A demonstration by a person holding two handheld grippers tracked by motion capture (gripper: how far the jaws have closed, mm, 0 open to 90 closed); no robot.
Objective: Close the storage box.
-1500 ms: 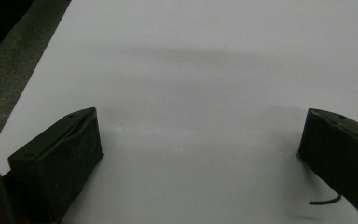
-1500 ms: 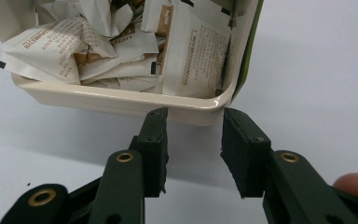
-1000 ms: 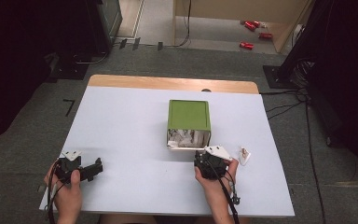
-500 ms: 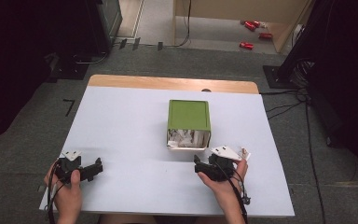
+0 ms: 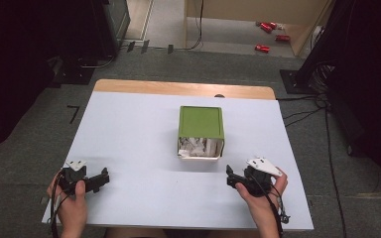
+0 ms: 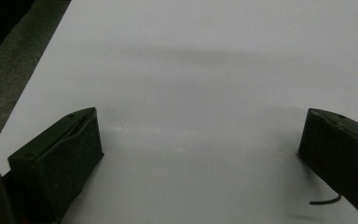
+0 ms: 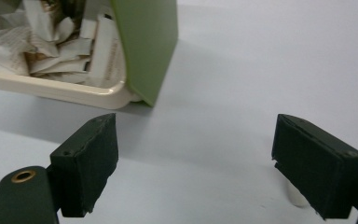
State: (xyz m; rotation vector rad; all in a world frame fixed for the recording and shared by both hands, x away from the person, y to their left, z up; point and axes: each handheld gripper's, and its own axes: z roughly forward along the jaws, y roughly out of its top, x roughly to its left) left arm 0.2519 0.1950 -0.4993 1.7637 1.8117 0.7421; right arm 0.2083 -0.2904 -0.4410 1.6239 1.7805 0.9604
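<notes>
Green box (image 5: 201,124) lay on its side mid-table (image 5: 129,129), open mouth toward the person, cream rim (image 7: 60,91) down, crumpled white paper packets (image 7: 42,42) spilling inside. Right gripper (image 5: 232,179) sat just off the box's near right corner, not touching it; its jaws had just been opening and stood wide with nothing between them. A small white piece (image 7: 297,198) lay on the table by its right jaw. Left gripper (image 5: 104,176) sat well apart at the near left edge, jaws spread, empty, bare tabletop ahead.

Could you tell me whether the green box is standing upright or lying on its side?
On its side: the green box has its cream-rimmed opening facing the person, with paper scraps visible inside.
</notes>
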